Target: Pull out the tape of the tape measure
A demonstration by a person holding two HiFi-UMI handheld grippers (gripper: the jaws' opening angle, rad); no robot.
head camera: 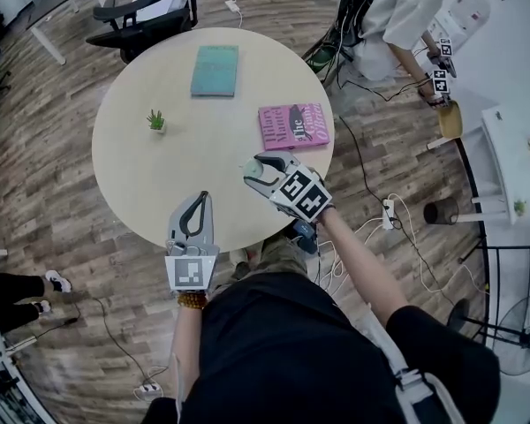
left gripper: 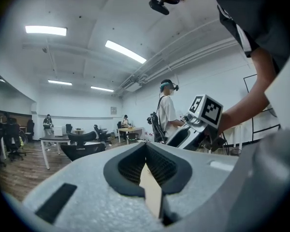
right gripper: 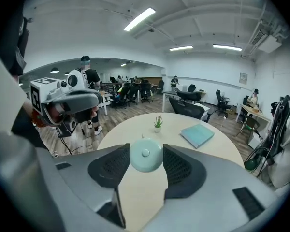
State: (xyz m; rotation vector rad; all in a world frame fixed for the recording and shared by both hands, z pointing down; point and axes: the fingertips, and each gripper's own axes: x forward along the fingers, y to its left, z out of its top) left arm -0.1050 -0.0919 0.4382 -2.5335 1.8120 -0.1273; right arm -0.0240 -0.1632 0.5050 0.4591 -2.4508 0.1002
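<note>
A round, pale green tape measure (right gripper: pixel 145 154) sits between the pads of my right gripper (right gripper: pixel 145 151), which is shut on it from both sides. No tape shows pulled out of it. In the head view the right gripper (head camera: pixel 263 168) holds the tape measure (head camera: pixel 257 173) above the near right part of the round beige table (head camera: pixel 159 175). My left gripper (head camera: pixel 201 198) hovers at the table's near edge, a little left of the right one, with its jaws pointing away from me. Its fingertips meet in the left gripper view, so the left gripper (left gripper: pixel 145 145) is shut with nothing visible in it.
On the table lie a teal book (head camera: pixel 215 70), a pink book (head camera: pixel 292 125) and a small potted plant (head camera: pixel 156 120). A black office chair (head camera: pixel 146 11) stands behind the table. Another person (head camera: pixel 397 16) crouches at the far right. A power strip (head camera: pixel 389 212) and cables lie on the floor.
</note>
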